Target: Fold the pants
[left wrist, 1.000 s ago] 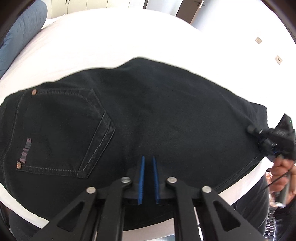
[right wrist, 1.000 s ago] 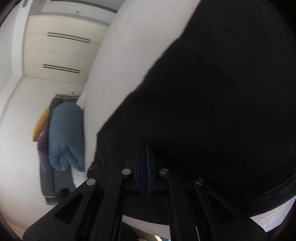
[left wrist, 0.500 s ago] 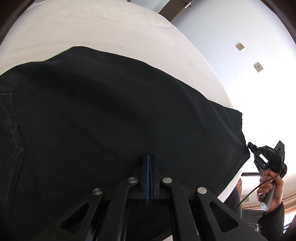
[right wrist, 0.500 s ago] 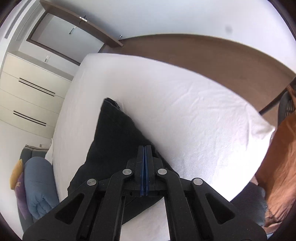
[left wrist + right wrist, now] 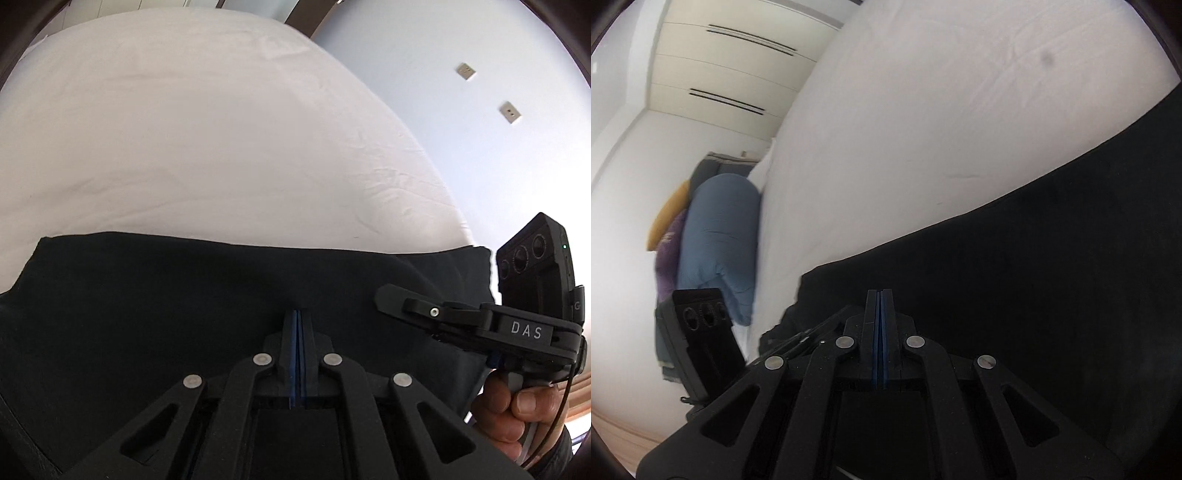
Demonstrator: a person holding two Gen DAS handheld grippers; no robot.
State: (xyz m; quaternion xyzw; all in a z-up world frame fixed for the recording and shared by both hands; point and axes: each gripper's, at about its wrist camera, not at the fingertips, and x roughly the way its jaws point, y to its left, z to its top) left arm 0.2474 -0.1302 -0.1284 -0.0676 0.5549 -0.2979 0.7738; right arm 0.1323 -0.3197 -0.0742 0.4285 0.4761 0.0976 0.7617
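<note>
The black pants (image 5: 184, 314) lie lengthwise left to right across the white bed (image 5: 203, 129), both the left gripper (image 5: 298, 317) and right gripper (image 5: 880, 299) clamped on their near edge.

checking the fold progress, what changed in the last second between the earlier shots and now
The left gripper, open over the pants a second ago, closed, seemingly on the cloth. Both grippers came together: the right gripper now sits right beside the left. The back pocket left the left view, and more white bed shows. The right gripper stayed shut.
</note>
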